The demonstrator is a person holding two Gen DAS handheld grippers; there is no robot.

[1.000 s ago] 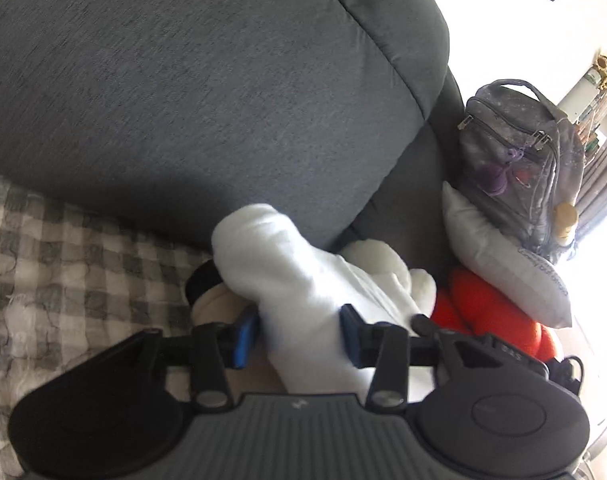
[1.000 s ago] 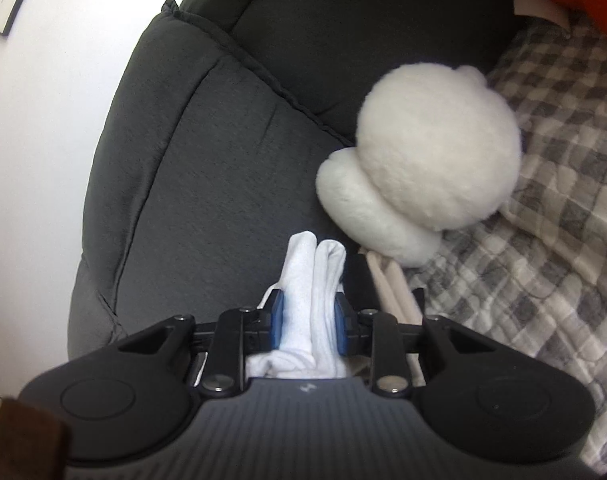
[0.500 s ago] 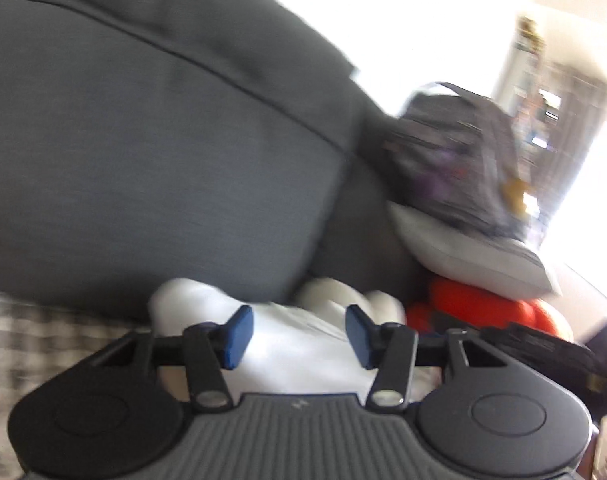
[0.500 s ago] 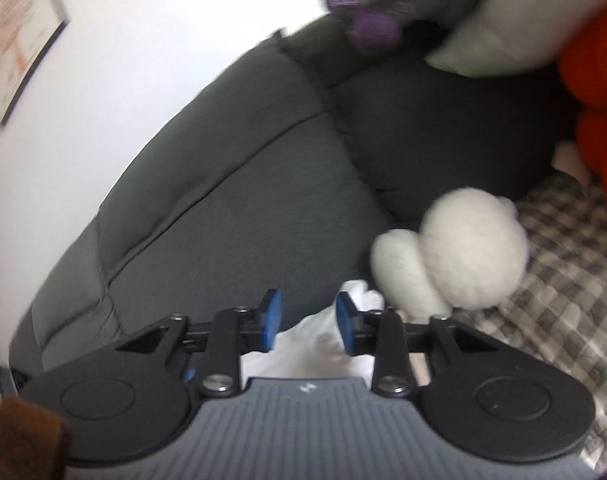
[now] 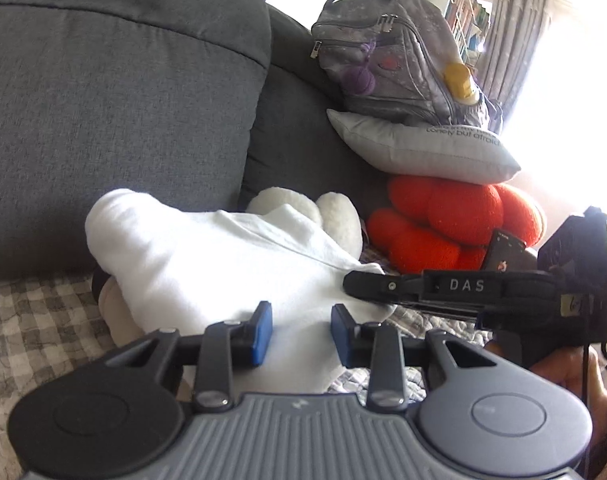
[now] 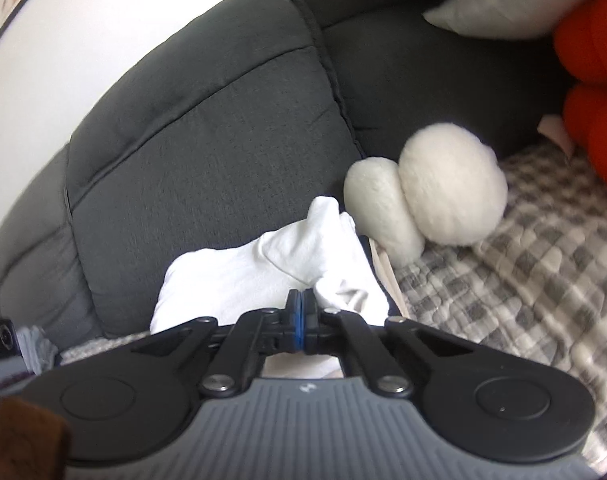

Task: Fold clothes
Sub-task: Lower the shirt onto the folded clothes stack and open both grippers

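Left wrist view: my left hand-held gripper (image 5: pixel 299 334) has its blue pads partly spread and the jaws are closing, with the white garment (image 5: pixel 223 272) lying between and beyond them; the pads do not visibly press the cloth. The garment sits bunched on the checkered blanket (image 5: pixel 31 320) against the grey sofa back (image 5: pixel 123 100). Only this view shows the whole pile at the sofa corner: a grey backpack (image 5: pixel 399 48) on a grey pillow (image 5: pixel 419 148), which rests on an orange plush (image 5: pixel 455 220). It also shows my right hand-held gripper (image 5: pixel 349 280) from the side, its black fingers reaching in from the right edge and its tip touching the garment's near corner. A white plush (image 5: pixel 303 208) peeks out behind the cloth.

Right wrist view: the right gripper's (image 6: pixel 301 316) pads are pressed together; whether a thin fold of cloth sits between them I cannot tell, as the garment (image 6: pixel 271 268) lies right behind the tips. This view alone shows the white plush (image 6: pixel 443 188) in full, two rounded lobes on the blanket (image 6: pixel 523 280) just beside the garment, and a framed picture (image 6: pixel 7 4) on the wall at upper left.
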